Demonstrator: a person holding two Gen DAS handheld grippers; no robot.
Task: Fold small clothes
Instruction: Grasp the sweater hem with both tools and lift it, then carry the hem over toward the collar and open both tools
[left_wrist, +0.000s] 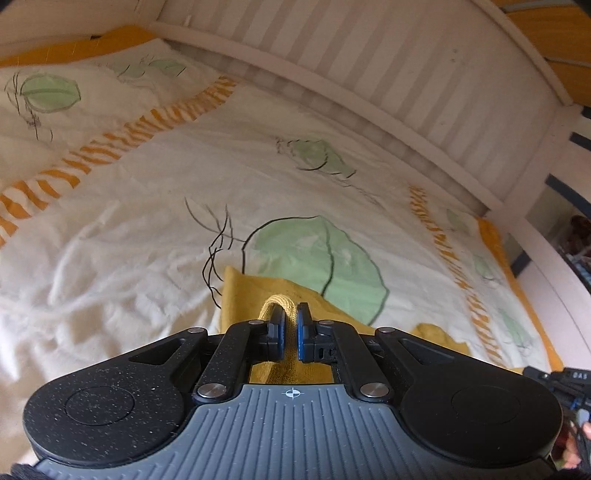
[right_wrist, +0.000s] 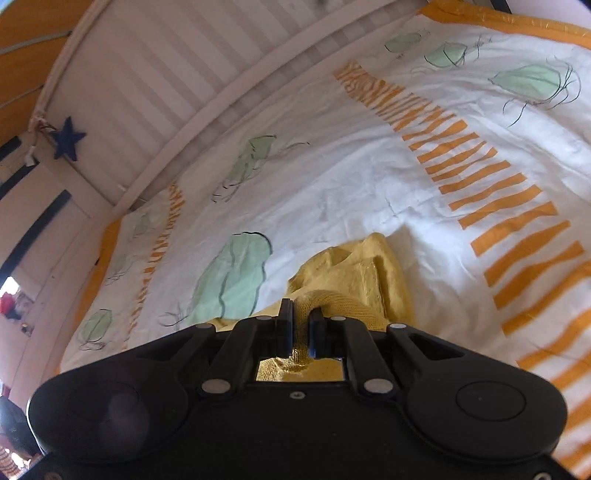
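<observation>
Here, one small yellow knitted garment lies on a bed, on top of a white blanket. The knit looks soft and a bit bumpy, with tiny loops in rows. Its front part is bunched up into lumps and folds.

The left hand-held gripper is black with blue pads. Its two fingers are squeezed together on a thick rolled edge of the yellow garment, which curls up over the fingertips like a small rope. More of the yellow cloth spreads flat beyond it, with a square corner pointing away.

The right hand-held gripper is black too. Its two fingers pinch another thick rolled bit of the same garment. Past it the cloth stands up in a crumpled heap.

The blanket is thin and wrinkly. It has round pale green leaf shapes with thin black scribbly lines, and bands of short orange stripes. Its edge is orange.

Behind the blanket stands a padded bed side with white and grey stripes running up and down. One dark blue star hangs near its corner in the right view.
</observation>
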